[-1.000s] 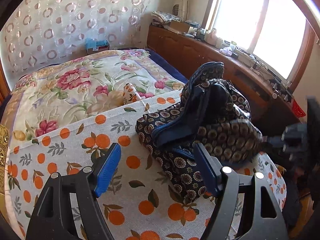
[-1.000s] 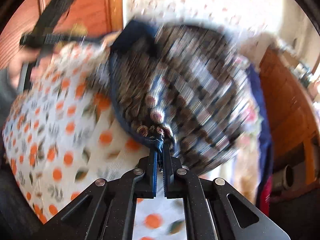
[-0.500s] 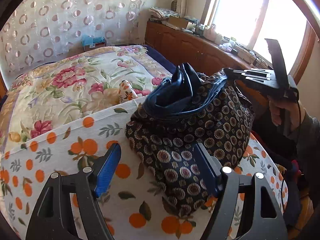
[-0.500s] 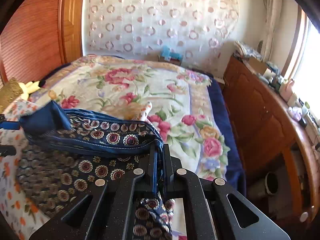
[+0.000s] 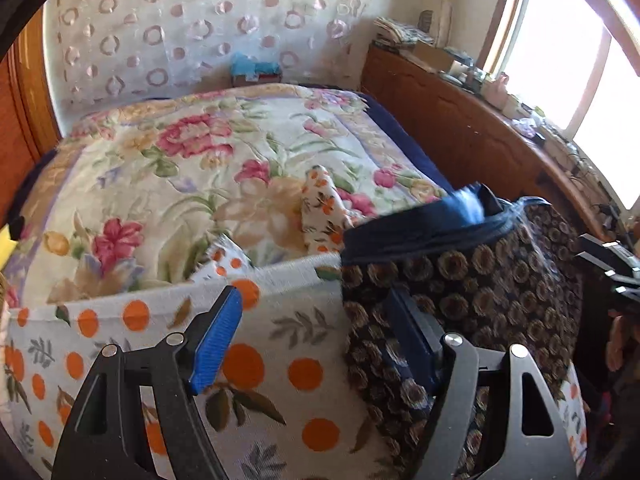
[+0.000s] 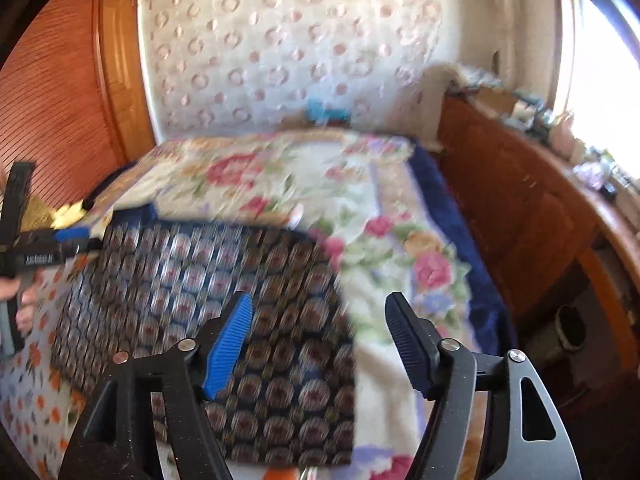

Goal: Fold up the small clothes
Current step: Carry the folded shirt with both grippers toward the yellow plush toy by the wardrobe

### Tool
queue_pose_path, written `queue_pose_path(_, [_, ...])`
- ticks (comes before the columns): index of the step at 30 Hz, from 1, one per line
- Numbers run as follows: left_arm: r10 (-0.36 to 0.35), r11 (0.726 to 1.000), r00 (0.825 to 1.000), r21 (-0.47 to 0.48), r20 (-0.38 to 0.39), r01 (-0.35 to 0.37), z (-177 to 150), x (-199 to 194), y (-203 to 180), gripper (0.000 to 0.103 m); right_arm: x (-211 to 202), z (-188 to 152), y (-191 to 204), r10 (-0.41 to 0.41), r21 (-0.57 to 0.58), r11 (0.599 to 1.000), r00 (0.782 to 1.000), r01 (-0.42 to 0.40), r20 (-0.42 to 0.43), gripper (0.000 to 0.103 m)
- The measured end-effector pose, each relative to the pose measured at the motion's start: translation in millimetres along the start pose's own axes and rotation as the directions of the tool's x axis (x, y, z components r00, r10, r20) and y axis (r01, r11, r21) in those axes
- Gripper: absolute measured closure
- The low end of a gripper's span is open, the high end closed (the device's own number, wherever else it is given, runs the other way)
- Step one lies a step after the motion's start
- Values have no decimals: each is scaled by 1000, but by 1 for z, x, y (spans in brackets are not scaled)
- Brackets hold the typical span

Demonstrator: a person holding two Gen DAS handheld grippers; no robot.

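On the near end of the bed (image 5: 120, 184), my left tongs (image 5: 312, 336) gape empty; right of them the patterned garment (image 6: 208, 292) lies spread, not yet folded; my right tongs (image 6: 320, 340) are spread too.

Both wrist views face headboard wall (close over bed (image 5: 168, 184)) — shared: patterned garment (image 6: 208, 280).
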State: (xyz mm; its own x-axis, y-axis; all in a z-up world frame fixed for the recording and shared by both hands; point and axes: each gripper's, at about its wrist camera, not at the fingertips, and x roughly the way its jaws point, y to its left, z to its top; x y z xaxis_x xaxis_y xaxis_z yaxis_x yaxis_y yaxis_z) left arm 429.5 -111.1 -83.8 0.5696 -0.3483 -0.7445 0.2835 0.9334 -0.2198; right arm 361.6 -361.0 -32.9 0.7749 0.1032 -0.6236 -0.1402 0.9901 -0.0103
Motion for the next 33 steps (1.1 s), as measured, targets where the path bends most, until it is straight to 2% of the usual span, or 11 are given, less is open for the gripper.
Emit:
queue_pose_path(5, [-75, 995, 996, 56, -43, 77, -19, -9, -20, 28, 38, -16, 2, 56, 20, 998, 991, -54, -125, 31])
queue_pose_path(8, [-95, 992, 990, 74, -101, 103, -25, 0, -32, 38, 53, -18, -2, 116, 79, 991, 981, -104, -153, 31])
queue_pose_path(15, [-163, 986, 980, -33, -112, 161, -28, 1, -29, 41, 62, -21, 2, 163, 28, 987, 970, -161, -182, 35])
queue_pose_path(18, [-156, 988, 983, -21, -100, 154, -29, 2, -33, 45, 59, -22, -1, 170, 20, 985, 968, -169, -182, 46])
queue_pose_path(19, [-168, 986, 981, -27, -100, 167, -29, 4, -34, 61, 58, -22, 0, 161, 12, 987, 970, -162, -180, 51])
queue_pose_path(20, [-176, 984, 979, -36, -105, 173, -28, 6, -34, 66, 51, -22, -3, 154, 8, 988, 972, -155, -179, 57])
queue_pose_path(21, [-181, 983, 978, -43, -109, 177, -27, 9, -34, 79, 50, -21, -3, 153, 6, 988, 972, -154, -177, 65])
queue_pose_path(22, [-191, 981, 975, -52, -113, 186, -26, 11, -34, 92, 49, -21, -4, 184, 11, 983, 966, -185, -179, 84])
queue_pose_path(23, [-207, 978, 972, -54, -111, 202, -26, 11, -34, 94, 47, -22, -1, 209, 16, 978, 960, -209, -185, 86])
queue_pose_path(27, [-253, 967, 966, -45, -51, 251, -25, -13, -36, 97, 31, -20, 10, 157, -54, 984, 974, -168, -164, 91])
queue_pose_path(33, [-283, 959, 956, 21, 80, 282, -25, -91, -29, 98, -19, 2, 39, 167, -119, 978, 985, -171, -44, 92])
